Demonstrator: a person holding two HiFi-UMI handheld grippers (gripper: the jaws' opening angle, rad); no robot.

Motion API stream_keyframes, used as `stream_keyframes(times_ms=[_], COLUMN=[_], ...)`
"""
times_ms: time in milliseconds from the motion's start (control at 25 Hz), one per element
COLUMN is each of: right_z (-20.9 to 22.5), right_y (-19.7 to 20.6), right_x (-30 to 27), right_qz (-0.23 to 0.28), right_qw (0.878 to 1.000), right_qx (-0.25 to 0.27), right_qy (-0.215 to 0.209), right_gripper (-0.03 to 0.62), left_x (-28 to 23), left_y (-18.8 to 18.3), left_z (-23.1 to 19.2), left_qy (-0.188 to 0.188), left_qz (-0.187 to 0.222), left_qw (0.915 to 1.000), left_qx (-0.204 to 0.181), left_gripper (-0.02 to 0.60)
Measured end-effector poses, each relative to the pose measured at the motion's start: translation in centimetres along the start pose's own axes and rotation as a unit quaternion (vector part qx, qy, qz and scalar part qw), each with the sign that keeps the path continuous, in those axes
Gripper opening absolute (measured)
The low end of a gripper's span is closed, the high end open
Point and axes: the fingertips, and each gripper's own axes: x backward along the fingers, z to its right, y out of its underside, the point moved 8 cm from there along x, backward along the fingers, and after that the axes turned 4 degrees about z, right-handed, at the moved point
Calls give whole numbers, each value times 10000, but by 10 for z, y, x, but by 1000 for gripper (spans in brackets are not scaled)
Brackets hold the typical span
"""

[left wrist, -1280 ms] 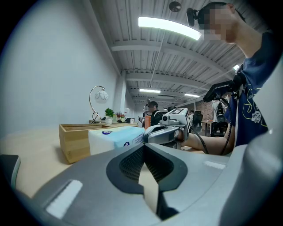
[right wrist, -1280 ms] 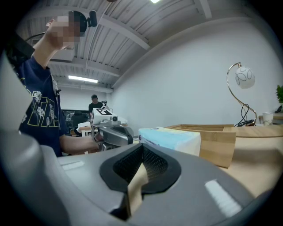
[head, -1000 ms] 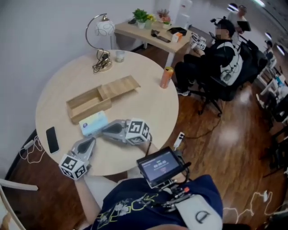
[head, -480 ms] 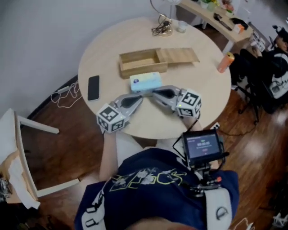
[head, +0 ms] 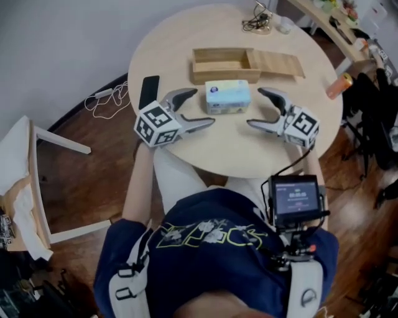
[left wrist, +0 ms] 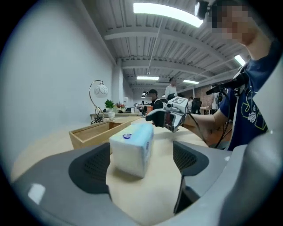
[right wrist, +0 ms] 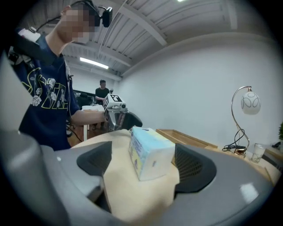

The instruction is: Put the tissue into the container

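Person stands at a round desk (head: 186, 37) w/ tongs in each hand. L tongs (head: 200, 107) are spread wide, the jaws have just been opening. The tissue pack (head: 227, 97) sits right at their mouth, one end in the gap by the jaw tips, pads not pressing on it. R tongs (head: 255, 107) same story: jaws apart, just been opening, pack's other end at their mouth, pads off it. So the pack lies flat on the desk btw the two tongs, which face each other across it, and neither has hold of it.

Wooden container (head: 219, 64) is just behind the pack, on the side away from the person. It's v. close, can't tell if they touch. Its top is open, w/ the sliding lid (head: 277, 63) drawn out toward the person's right. Black phone (head: 149, 92) lies on the desk beside the L tongs, on their outer side. Orange bottle (head: 337, 86) is at the desk's right edge, well apart from the pack. At the far edge there's a tangle of cable (head: 256, 17) and a glass (head: 285, 25).
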Motion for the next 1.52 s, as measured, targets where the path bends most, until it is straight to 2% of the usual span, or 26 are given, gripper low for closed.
stream_keyframes(times_ms=[80,200,280,400,480,520,560,720,880,1040,1160,1280,1520], right_z=[23,48,57,61,59,58,56,49,56,97,138,168,185], right_y=[5,17,26,34,31,29,27,12,-25,-75,-94,-88,-43], right_x=[-3,-21,-35,-51,-58,-60,-60,-55,-51,-56,-69,-90,-122], right_qz=[-208,-253,-306,-388,-389,-401,-442,-498,-290,-229,-290,-477,-1200], right_qw=[9996,9955,9923,9911,9908,9903,9899,9908,9937,9954,9950,9949,9890], right_qx=[-138,-663,-790,-698,-660,-658,-659,-601,-352,-88,-90,-178,-261], right_qy=[-127,-630,-906,-1065,-1119,-1155,-1177,-1109,-1025,-924,-950,-876,-821], right_gripper=[471,491,491,491,467,394,362,350,350,350,350,350,350], left_x=[-10,-31,-40,-47,-51,-53,-53,-48,-36,-32,-37,-47,-67], left_y=[-3,4,11,15,15,15,15,4,-33,-90,-118,-116,-66], left_z=[-22,-47,-54,-58,-58,-56,-54,-46,-49,-83,-118,-153,-188], left_qy=[-20,263,583,872,1004,1038,1037,951,932,825,758,728,768], left_qz=[-265,-553,-573,-461,-382,-359,-350,-331,-263,-247,-317,-527,-1111], left_qw=[9996,9981,9965,9950,9941,9939,9939,9949,9950,9947,9953,9951,9906], left_qx=[-49,96,146,134,151,133,97,-10,-263,-558,-505,-406,-230], left_gripper=[425,426,426,425,423,413,377,365,365,365,365,365,365])
